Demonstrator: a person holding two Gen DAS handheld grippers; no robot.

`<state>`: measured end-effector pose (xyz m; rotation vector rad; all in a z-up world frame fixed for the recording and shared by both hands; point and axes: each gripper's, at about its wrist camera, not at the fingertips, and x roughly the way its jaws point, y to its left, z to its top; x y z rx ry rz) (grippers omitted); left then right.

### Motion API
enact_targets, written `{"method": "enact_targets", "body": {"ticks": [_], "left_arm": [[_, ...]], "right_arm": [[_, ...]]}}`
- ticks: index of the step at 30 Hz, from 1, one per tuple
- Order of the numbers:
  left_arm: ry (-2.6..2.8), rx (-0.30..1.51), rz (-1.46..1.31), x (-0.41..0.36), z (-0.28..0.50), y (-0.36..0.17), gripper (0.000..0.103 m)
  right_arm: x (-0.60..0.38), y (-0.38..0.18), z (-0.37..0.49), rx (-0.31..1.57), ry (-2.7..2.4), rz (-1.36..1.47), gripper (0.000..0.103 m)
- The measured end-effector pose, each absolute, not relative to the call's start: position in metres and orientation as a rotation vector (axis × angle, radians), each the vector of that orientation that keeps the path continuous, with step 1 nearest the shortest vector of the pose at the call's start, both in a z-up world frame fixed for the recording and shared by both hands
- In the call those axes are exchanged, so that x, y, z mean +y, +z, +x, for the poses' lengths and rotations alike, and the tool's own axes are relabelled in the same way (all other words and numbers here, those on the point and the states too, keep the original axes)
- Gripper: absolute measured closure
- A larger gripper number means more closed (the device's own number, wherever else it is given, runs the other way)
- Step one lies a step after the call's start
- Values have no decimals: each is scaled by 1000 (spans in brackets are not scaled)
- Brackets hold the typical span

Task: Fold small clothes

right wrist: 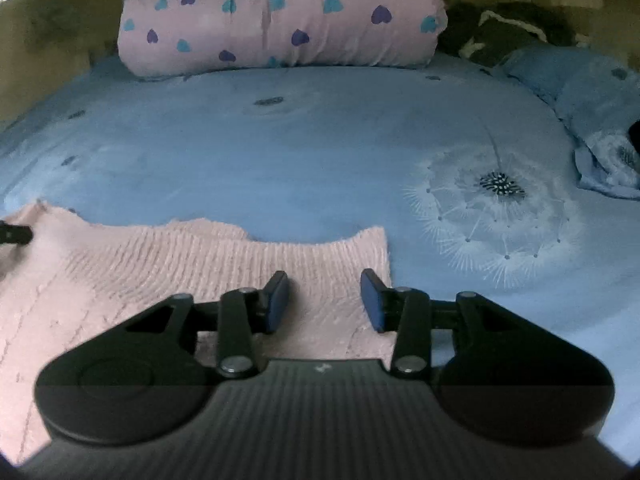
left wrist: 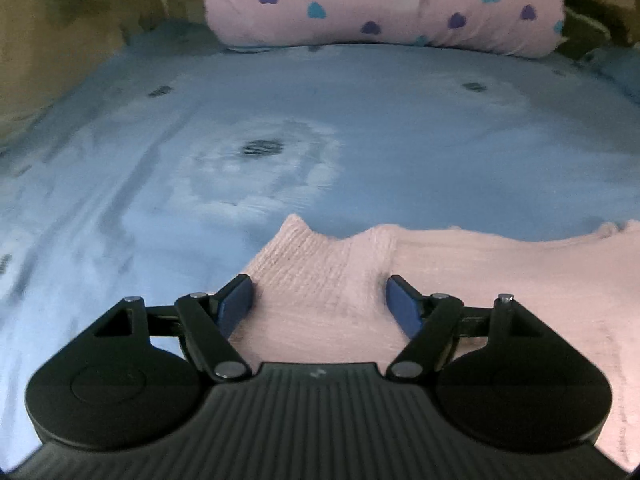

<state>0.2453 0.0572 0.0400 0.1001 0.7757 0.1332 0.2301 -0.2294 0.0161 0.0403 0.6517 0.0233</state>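
A pale pink knitted garment (left wrist: 460,276) lies flat on the blue bedspread (left wrist: 360,140), its ribbed top edge facing away. My left gripper (left wrist: 319,296) is open, its blue pads straddling the garment's left top corner just above the fabric. In the right wrist view the same garment (right wrist: 160,272) fills the lower left. My right gripper (right wrist: 325,296) is open over the garment's right top corner, near its right edge. A bit of the left gripper (right wrist: 16,234) shows at the far left edge.
A pink pillow with blue and purple hearts (right wrist: 280,16) lies at the far end of the bed. Blue pillows (right wrist: 592,92) and a dark item (right wrist: 504,32) sit at the far right. A dandelion print (right wrist: 496,216) marks the bedspread right of the garment.
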Motion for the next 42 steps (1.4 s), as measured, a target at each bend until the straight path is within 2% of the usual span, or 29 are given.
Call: {"method": "enact_targets", "body": {"ticks": [7,11,13,18,21,26,35,42], "left_arm": [[109,790,53,65,250,39,20],[114,790,67,62,252,38,18],[106,791,70,62,251,41,18],[57,763,25,72,239,69,17],[29,726,23,82,222,94,12],[46,740,35,101,188,110,10],[38,842,-9,113,128,83,10],[47,883,-40,107,113,52,10]], "right_arm": [[-205,36,215,583,101,-2,59],[-191,15,227,682,156,-13,59],[-194,5,230,672,149,17,59],[-206,22,218,671,110,120,59],[-210,34,194,649,113,135,58],[-219,50,145,618,120,143,58],[-221,36,85,655,90,150,58],[-226,18,70,662,81,216,58]]}}
